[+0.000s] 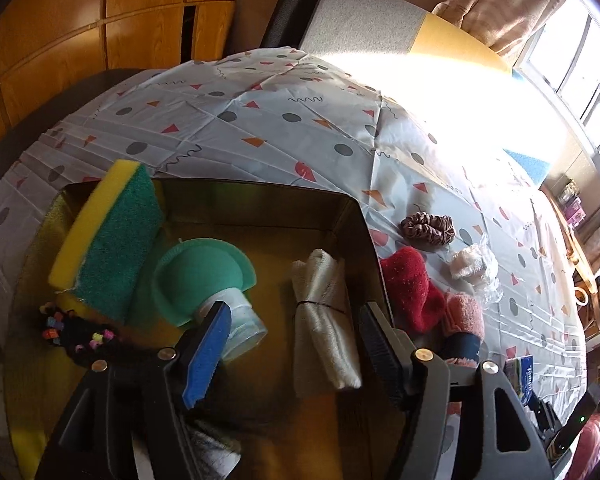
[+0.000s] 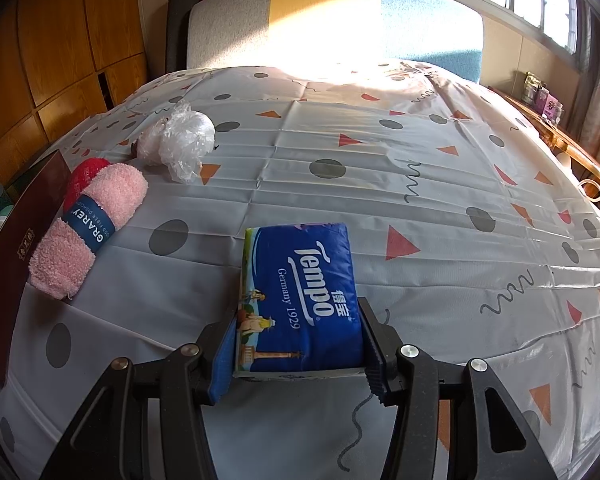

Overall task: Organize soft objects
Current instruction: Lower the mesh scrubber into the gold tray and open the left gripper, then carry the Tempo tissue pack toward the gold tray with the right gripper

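your right gripper [image 2: 298, 354] has its jaws pinched on the near end of the tissue pack [image 2: 300, 292], and only that end. the pack is soft, so it could sag or slide out if you swing it fast toward the box [image 1: 352, 216]. it is blue, glossy and flat, and its far end seems to rest on the tablecloth [image 2: 440, 184]. your left gripper [image 1: 296, 360] hangs over the box with jaws wide apart, holding nothing; lower it carelessly and it may snag the folded cloth [image 1: 324, 320] between them. beyond, the pink yarn [image 2: 88, 228] and plastic-wrapped bundle [image 2: 180, 136] wait outside.
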Available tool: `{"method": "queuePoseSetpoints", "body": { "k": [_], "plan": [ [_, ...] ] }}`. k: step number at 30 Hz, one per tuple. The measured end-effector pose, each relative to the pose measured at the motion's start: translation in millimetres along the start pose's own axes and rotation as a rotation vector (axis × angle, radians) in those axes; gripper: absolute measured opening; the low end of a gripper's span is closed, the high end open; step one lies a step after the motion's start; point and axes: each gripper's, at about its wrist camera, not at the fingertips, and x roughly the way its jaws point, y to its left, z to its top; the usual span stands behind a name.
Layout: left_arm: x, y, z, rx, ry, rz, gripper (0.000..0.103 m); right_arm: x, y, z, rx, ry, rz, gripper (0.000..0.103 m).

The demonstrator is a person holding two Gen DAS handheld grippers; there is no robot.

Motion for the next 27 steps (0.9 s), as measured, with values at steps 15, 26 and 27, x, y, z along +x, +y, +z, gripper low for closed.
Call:
{"method": "queuePoseSetpoints", "body": {
  "k": [15,26,27],
  "plan": [
    [-77.4,31.7,-66.9,0.084,-0.132,0.174,0.067,0.3,1.6,1.0,-0.008,0.001,-0.015,0.054],
    [-92.3,53.3,-80.2,0.041,-0.136,0.182,0.067,0.3,4.7,1.0,-0.027,0.002,-0.037,0.053],
    [-93.0,55.0,-80.6,0.038,-0.138,0.184,0.067,0.5,5.1,1.2,-0.03,0.002,-0.039,0.053]
  ]
}}
